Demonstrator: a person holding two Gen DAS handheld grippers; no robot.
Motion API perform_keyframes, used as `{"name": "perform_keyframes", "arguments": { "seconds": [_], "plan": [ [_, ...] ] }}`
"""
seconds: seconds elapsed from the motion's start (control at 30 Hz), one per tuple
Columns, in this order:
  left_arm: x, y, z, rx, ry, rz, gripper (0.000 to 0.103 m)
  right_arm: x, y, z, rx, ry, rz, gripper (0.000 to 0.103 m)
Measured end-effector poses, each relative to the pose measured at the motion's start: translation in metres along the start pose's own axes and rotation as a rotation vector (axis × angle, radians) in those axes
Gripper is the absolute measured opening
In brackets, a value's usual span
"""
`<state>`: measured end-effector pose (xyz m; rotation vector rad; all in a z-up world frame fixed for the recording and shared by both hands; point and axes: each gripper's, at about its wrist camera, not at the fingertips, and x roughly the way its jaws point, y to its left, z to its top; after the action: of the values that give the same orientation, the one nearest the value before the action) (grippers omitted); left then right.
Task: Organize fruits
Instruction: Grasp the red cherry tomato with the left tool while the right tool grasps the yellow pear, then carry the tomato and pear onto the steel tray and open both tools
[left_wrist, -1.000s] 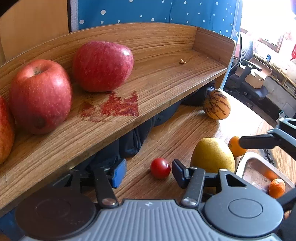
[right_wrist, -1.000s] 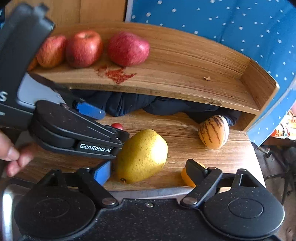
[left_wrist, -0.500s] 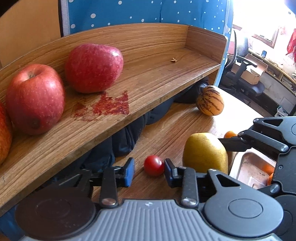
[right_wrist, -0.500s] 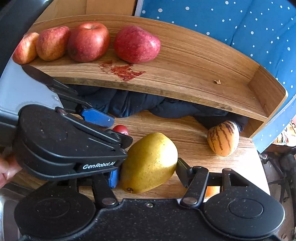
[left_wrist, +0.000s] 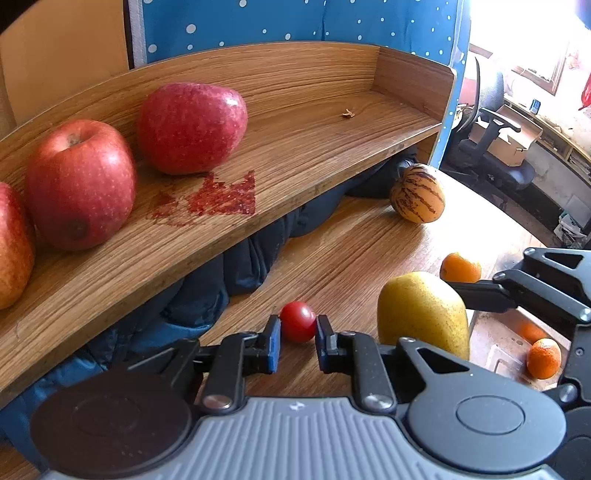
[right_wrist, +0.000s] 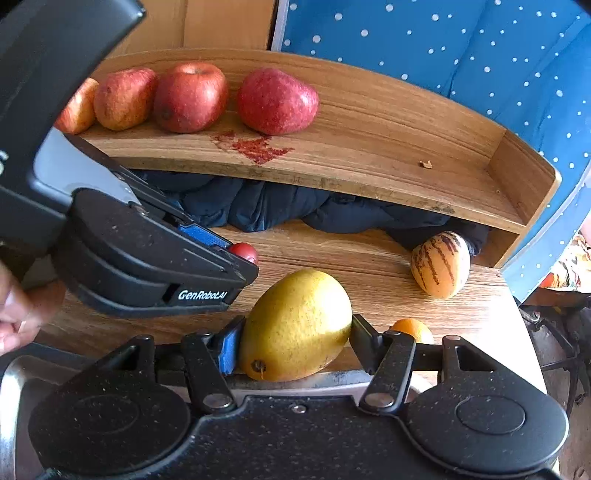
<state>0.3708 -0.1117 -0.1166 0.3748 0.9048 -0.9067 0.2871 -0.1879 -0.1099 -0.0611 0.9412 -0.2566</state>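
Behind everything we see a blue dotted cloth (right_wrist: 461, 55), and in front of it a wooden shelf (left_wrist: 332, 147) above the wooden tabletop (left_wrist: 351, 251). Dark blue fabric (right_wrist: 266, 206) is stuffed under the shelf.

Our left gripper (left_wrist: 298, 338) sits low on the tabletop with its jaws narrowed around a cherry tomato (left_wrist: 297, 321); the blue pads stand at either side of it, touching or nearly so, and we cannot tell whether they press it. From the right wrist view the same tomato (right_wrist: 244, 252) peeks out just past the left gripper's tip.

Our right gripper (right_wrist: 295, 341) is closed on a yellow pear (right_wrist: 297, 325), one pad against each flank, the pear lying sideways with its stem end toward the camera. In the left wrist view that pear (left_wrist: 421, 314) is just right of the left gripper.

Beyond the right gripper's right finger lies a mandarin (right_wrist: 413, 328), and farther ahead to the right a striped pepino melon (right_wrist: 439, 264) rests near the shelf's end. Up on the shelf, ahead and left of both grippers, red apples (right_wrist: 277, 99) stand in a row, with a red stain (right_wrist: 258, 147) on the board in front of them. Right of the left gripper, a metal tray (left_wrist: 498, 354) holds another mandarin (left_wrist: 543, 358).
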Motion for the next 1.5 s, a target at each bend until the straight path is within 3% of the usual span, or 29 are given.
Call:
{"name": "perform_keyframes", "arguments": {
  "seconds": [0.53,0.87,1.23,1.4,1.5],
  "plan": [
    [-0.053,-0.023,-0.019,0.000,-0.014,-0.030,0.021,-0.059,-0.008,-0.032,0.051,-0.022,-0.002,0.061],
    [-0.069,-0.038,-0.047,-0.006,0.072,-0.112,0.021,-0.066,0.003,-0.050,0.086,0.052,0.038,0.061],
    [-0.071,-0.039,-0.062,-0.051,0.145,-0.099,0.022,-0.071,0.011,-0.053,0.052,0.040,0.033,0.062],
    [-0.088,-0.031,-0.065,-0.120,0.125,-0.036,0.037,-0.092,0.012,-0.057,0.057,-0.027,0.035,0.074],
    [-0.102,-0.030,-0.070,-0.159,0.103,0.003,0.051,-0.113,0.012,-0.066,0.076,-0.069,0.028,0.078]
  ]
}}
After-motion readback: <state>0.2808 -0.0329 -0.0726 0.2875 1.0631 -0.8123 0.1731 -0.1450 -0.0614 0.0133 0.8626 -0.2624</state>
